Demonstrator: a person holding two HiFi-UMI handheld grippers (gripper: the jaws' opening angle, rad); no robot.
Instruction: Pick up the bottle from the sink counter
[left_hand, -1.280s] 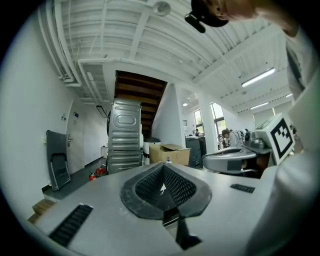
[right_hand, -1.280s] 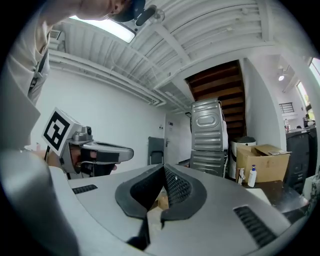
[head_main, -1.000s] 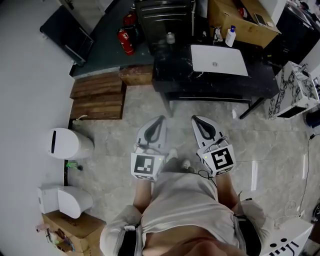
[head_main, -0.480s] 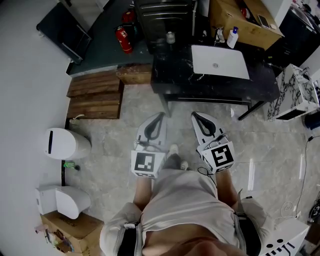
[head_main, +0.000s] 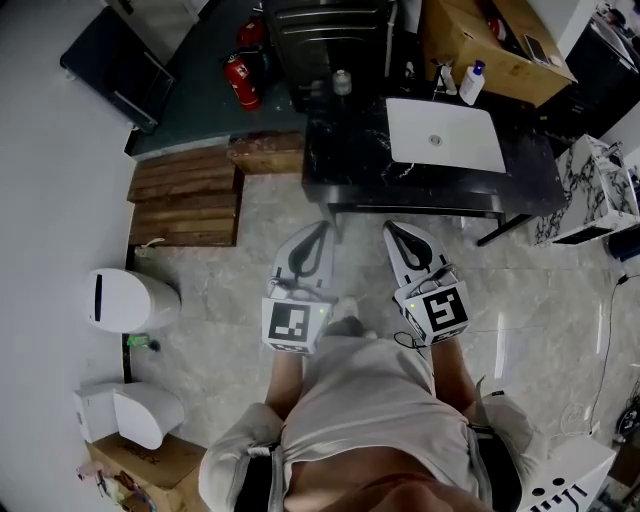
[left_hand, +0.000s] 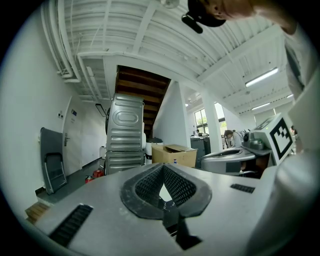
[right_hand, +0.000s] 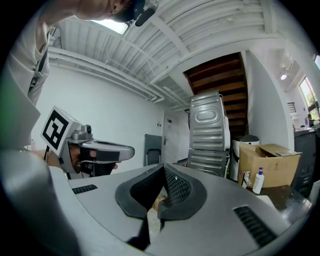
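While both tools were held level in front of the person, the left gripper (head_main: 320, 231) (left_hand: 162, 168) had its jaws pressed together with nothing between the ribbed pads, and the right gripper (head_main: 393, 230) (right_hand: 163, 168) beside it was closed in the same way, tips touching and empty. Each carried its marker cube at the rear, close to the person's body, and the two pointed side by side toward a black sink counter (head_main: 350, 150) across a stretch of grey tiled floor (head_main: 540, 300). A white basin (head_main: 445, 135) was set into the right part of that counter. The bottle (head_main: 472, 82) (right_hand: 258, 181), white with a blue pump top, stood upright at the counter's far edge, just beyond the basin's far right corner and well apart from both grippers. Directly behind it sat an open cardboard box (head_main: 490, 40) (right_hand: 270, 160). Left of the box rose a ribbed grey metal unit (head_main: 330, 35) (left_hand: 125, 135) (right_hand: 207, 135), with a red fire extinguisher (head_main: 237, 80) near its left side. Wooden pallets (head_main: 185, 195) lay left of the counter, and a white lidded bin (head_main: 125, 300) stood nearer the person by the wall.
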